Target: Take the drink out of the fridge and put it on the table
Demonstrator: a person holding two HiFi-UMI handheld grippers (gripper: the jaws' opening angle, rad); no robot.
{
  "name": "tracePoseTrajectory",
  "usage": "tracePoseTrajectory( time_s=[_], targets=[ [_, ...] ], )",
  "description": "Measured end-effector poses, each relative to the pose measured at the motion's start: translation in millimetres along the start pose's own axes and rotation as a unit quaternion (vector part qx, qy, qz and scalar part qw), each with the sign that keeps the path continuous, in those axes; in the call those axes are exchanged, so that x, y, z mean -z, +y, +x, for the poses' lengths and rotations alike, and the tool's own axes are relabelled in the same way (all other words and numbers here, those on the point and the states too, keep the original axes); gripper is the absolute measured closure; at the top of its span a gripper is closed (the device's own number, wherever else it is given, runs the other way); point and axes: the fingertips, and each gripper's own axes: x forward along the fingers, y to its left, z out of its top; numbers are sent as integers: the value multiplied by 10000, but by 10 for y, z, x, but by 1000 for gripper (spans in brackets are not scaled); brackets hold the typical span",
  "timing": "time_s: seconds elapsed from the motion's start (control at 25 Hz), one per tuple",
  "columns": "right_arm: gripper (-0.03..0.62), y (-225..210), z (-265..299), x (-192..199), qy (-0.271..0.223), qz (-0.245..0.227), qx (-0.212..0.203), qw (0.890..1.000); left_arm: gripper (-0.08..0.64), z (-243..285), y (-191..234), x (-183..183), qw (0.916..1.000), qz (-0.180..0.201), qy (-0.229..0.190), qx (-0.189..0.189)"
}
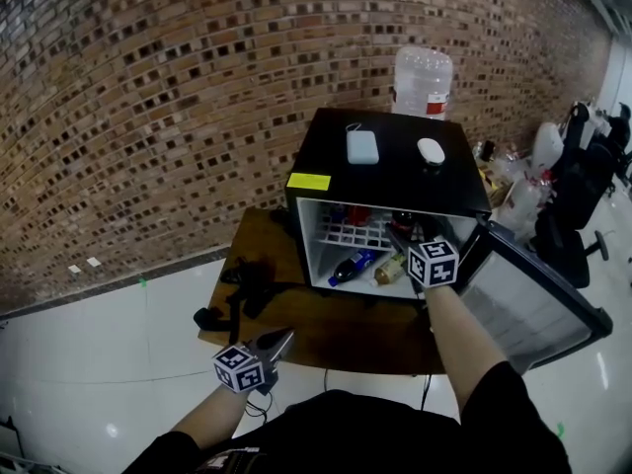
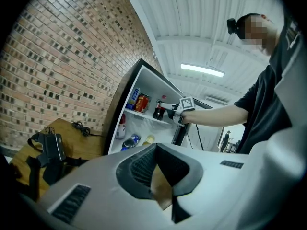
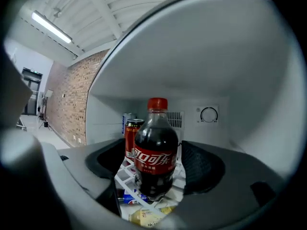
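A black mini fridge (image 1: 395, 181) stands open on a wooden table (image 1: 336, 339). On its upper wire shelf stands a dark cola bottle (image 3: 154, 152) with a red cap, also seen as the bottle (image 2: 159, 110) in the left gripper view. My right gripper (image 1: 410, 235) reaches into the fridge, jaws open, one on each side of the bottle with a gap at both sides. Behind the bottle is a red can (image 3: 132, 135). My left gripper (image 1: 279, 341) hangs low at the table's front edge, shut and holding nothing.
A blue bottle (image 1: 353, 265) and a yellowish bottle (image 1: 390, 269) lie on the fridge floor. The fridge door (image 1: 533, 304) hangs open to the right. Black straps and a device (image 1: 247, 284) lie on the table's left. A water jug (image 1: 423, 82) stands behind the fridge.
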Motion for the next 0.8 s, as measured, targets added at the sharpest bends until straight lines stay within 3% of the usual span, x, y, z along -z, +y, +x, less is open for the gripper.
tracePoseTrajectory(
  time_s=[0.12, 0.44, 0.6, 0.8],
  targets=[
    [236, -39, 105, 21, 27, -28, -28, 10000, 566, -38, 43, 37, 10000, -20, 28, -52],
    [284, 34, 162, 67, 66, -324, -589, 9977, 566, -47, 112, 113, 9999, 9, -95, -40],
    [284, 246, 52, 26, -124, -556, -854, 9947, 566, 36, 172, 89, 9994, 121, -310, 25],
    [284, 605, -341, 143, -312, -329, -1319, 9902, 566, 156, 105, 154, 9987, 270, -396, 177]
  ],
)
